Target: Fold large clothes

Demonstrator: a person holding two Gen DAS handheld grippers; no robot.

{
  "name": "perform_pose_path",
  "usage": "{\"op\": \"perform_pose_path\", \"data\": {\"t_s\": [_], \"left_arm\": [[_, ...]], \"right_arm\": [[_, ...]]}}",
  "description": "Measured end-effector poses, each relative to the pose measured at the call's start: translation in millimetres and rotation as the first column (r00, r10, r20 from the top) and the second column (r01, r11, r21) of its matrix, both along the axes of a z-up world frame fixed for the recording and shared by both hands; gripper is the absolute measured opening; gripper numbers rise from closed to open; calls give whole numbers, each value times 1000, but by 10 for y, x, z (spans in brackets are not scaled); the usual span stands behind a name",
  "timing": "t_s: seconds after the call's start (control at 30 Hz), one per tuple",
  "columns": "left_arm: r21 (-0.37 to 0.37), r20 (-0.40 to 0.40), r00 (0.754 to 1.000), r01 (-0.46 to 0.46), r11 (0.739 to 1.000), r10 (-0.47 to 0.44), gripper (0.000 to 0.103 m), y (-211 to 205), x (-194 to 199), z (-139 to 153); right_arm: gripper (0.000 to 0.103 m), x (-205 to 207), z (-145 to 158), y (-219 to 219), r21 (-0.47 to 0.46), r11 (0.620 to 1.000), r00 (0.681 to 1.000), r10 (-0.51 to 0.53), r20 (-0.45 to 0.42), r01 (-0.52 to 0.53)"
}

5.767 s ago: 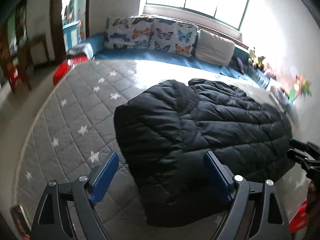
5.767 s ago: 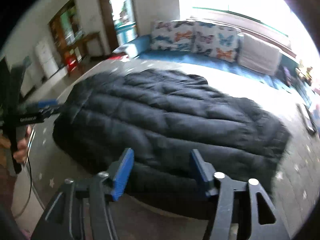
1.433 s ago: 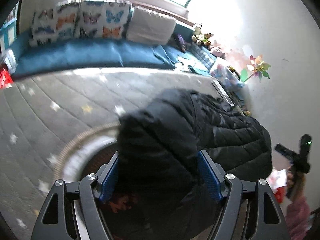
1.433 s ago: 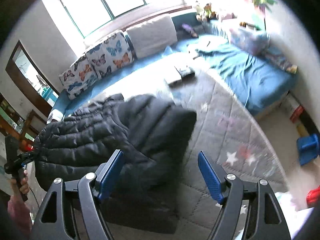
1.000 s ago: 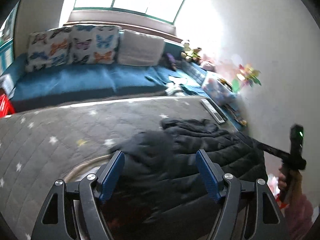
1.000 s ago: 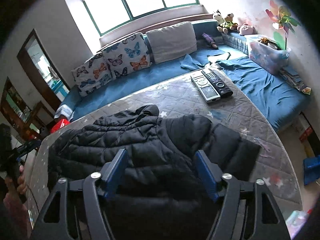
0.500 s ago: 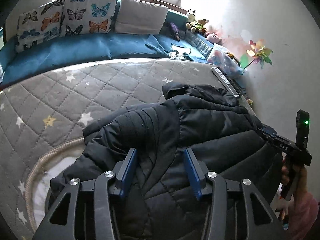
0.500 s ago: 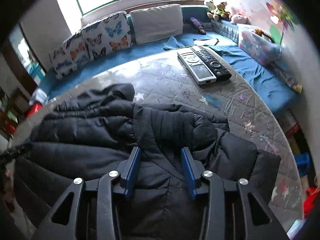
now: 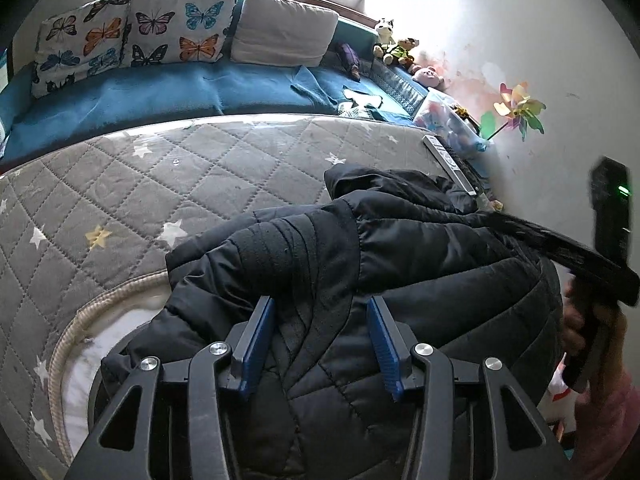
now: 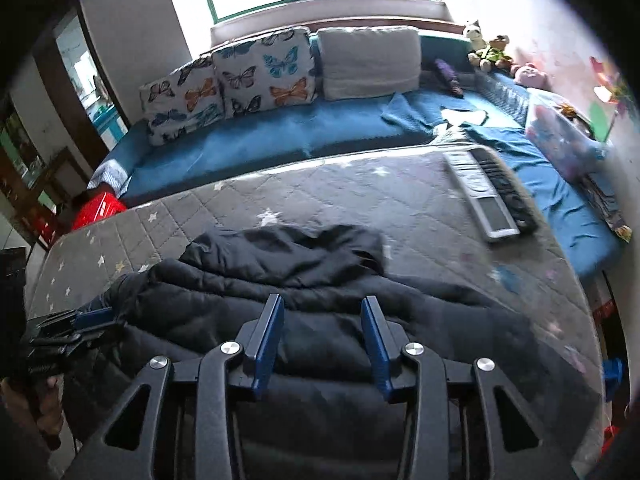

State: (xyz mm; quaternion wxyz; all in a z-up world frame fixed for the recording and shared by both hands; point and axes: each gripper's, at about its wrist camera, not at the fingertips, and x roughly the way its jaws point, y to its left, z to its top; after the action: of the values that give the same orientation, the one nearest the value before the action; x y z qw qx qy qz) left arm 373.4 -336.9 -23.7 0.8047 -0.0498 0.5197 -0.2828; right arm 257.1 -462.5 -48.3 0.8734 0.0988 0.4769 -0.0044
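Note:
A black quilted puffer jacket (image 9: pixel 400 248) lies bunched on the grey star-quilted mattress (image 9: pixel 180 176). My left gripper (image 9: pixel 320 336) is partly closed, its blue pads pinching a thick fold of the jacket's near-left edge. In the right wrist view the same jacket (image 10: pixel 320 280) spreads across the mattress (image 10: pixel 360 200), hood toward the far side. My right gripper (image 10: pixel 322 336) is likewise narrowed around a fold at the jacket's near edge. The right gripper also shows in the left wrist view (image 9: pixel 576 256), the left gripper in the right wrist view (image 10: pixel 76 324).
Two remote controls (image 10: pixel 488 192) lie on the mattress's far right. A blue sofa bed (image 10: pixel 280 136) with butterfly pillows (image 10: pixel 228 84) runs behind. A red basket (image 10: pixel 98 210) sits at the left. Soft toys (image 9: pixel 396 46) and a pinwheel (image 9: pixel 516 110) line the right wall.
Both grippers lifted and folded the jacket's sides inward, then came down on it. Over the last half second both narrowed onto the fabric and the right one moved lower.

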Motion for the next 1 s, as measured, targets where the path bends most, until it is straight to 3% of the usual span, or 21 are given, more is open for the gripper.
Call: {"op": "perform_pose_path", "data": {"t_s": [0.07, 0.1, 0.27, 0.4, 0.5, 0.63, 0.77, 0.83, 1.0], "left_arm": [[4, 4, 1000, 8, 1000, -8, 52, 13, 1, -5], [6, 5, 1000, 11, 1000, -11, 52, 18, -2, 0], [48, 53, 998, 17, 999, -19, 52, 29, -161, 161], [51, 133, 990, 35, 998, -42, 52, 51, -520, 442], [68, 162, 983, 71, 995, -81, 52, 50, -865, 571], [82, 146, 983, 96, 992, -107, 52, 43, -1199, 529], [114, 121, 986, 100, 988, -114, 52, -11, -1361, 338], [127, 114, 986, 108, 986, -122, 52, -36, -1376, 261], [129, 140, 984, 90, 987, -108, 52, 29, -1528, 303]], "right_arm": [[44, 107, -281, 14, -10, 1000, 994, -9, -106, 8], [44, 102, -321, 21, -10, 1000, 993, -8, -115, 6], [44, -259, 49, 62, -31, 999, 999, 12, -37, -13], [44, -691, 345, 204, -63, 996, 998, 61, 8, -60], [44, -1008, 432, 338, -86, 992, 996, 94, -6, -94], [44, -1295, 361, 480, -92, 989, 993, 113, -25, -115], [45, -1331, 30, 530, -137, 986, 993, 80, -81, -91], [45, -1326, -68, 555, -170, 981, 994, 85, -71, -96], [45, -1503, 101, 596, -183, 982, 999, 53, 5, -51]]}}
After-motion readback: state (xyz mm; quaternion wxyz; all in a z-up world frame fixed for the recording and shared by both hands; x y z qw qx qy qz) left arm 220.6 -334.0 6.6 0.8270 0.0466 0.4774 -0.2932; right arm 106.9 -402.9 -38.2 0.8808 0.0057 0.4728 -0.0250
